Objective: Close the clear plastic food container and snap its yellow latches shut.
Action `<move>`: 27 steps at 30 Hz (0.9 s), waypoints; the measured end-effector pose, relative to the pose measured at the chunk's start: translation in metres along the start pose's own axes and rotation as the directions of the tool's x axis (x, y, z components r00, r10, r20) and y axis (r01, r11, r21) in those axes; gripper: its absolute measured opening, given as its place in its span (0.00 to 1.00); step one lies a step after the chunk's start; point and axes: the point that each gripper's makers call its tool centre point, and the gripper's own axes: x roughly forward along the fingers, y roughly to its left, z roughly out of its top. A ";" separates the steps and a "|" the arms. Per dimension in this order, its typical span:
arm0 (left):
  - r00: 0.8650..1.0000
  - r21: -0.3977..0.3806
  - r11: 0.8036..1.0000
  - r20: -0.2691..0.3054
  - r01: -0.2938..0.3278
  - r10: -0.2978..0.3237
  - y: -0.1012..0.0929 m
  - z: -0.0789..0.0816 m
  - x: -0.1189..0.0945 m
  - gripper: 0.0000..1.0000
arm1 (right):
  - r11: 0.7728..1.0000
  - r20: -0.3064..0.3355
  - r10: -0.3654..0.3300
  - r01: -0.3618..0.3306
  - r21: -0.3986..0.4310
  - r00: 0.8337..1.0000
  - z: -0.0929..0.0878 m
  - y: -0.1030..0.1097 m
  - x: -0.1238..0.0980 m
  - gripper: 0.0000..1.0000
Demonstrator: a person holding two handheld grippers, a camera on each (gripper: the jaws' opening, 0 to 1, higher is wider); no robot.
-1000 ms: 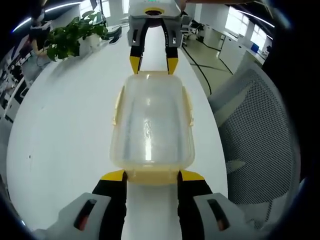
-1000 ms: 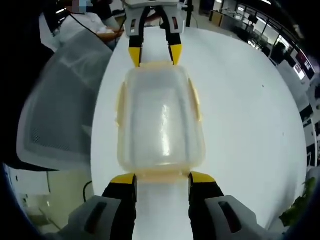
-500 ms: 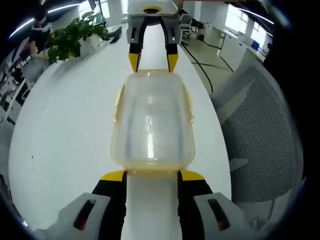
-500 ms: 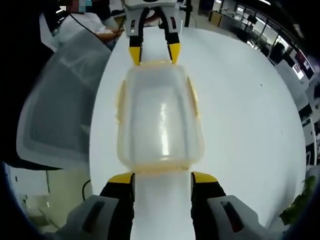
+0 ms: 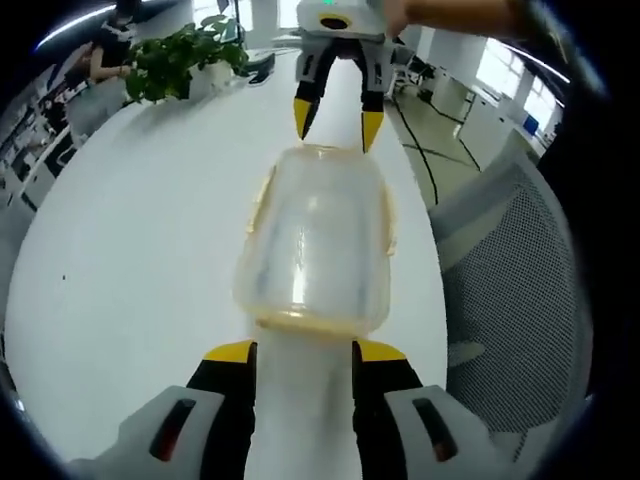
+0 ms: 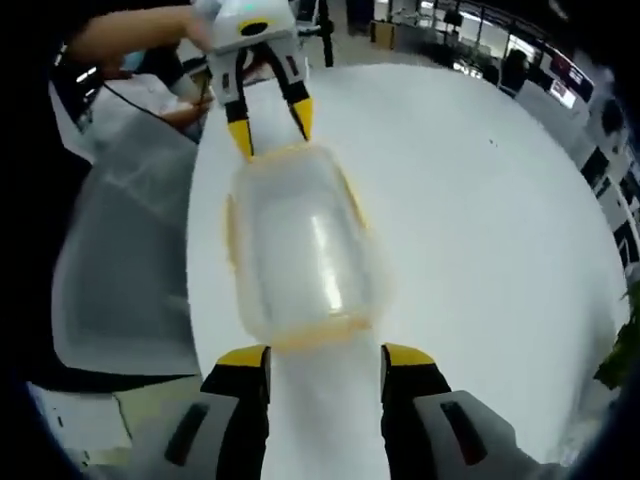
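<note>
In the left gripper view, the clear plastic food container [image 5: 312,240] is seen lying on the white table [image 5: 130,240], with its lid on and its yellow latches [image 5: 262,195] along the long sides. The left gripper [image 5: 301,350] is seen at the bottom of this view with its 2 yellow-tipped jaws spread apart; nothing is held between them, and the tips are just below the near short end of the container, apart from it. At the far short end, the right gripper [image 5: 336,122] is seen, held by a hand [image 5: 445,14], also with its 2 jaws apart and the tips near the container's edge; whether they touch it cannot be told. A green plant [image 5: 185,58] is placed at the far edge of the table, and a mesh chair [image 5: 510,290] stands beside the table.

In the right gripper view, the same container [image 6: 300,240] is seen from the other end, turned a little to the left. The right gripper [image 6: 325,352] is open here, with its tips just short of the near end. The left gripper [image 6: 268,122] is seen at the far end, its jaws apart over the container's rim
</note>
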 end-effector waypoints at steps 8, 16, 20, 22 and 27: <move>0.998 -0.212 0.977 0.060 -0.009 0.022 0.000 0.005 -0.003 0.30 | 0.951 0.127 -0.042 0.001 0.309 0.991 0.013 -0.003 -0.006 0.40; 0.980 -0.585 0.810 0.180 0.038 0.084 0.012 0.016 -0.006 0.33 | 0.886 0.174 -0.102 0.010 0.464 0.980 0.017 -0.006 -0.002 0.37; 0.982 -0.650 0.760 0.158 0.026 0.102 0.011 0.008 -0.001 0.33 | 0.861 0.173 -0.109 0.006 0.509 0.979 0.013 -0.003 0.003 0.36; 0.982 -0.654 0.756 0.163 0.031 0.101 0.009 0.008 0.002 0.34 | 0.846 0.177 -0.108 -0.003 0.533 0.978 0.013 0.000 0.004 0.36; 0.977 -0.710 0.703 0.177 0.041 0.121 0.005 0.010 0.007 0.33 | 0.833 0.187 -0.098 -0.022 0.552 0.977 0.013 0.004 0.008 0.33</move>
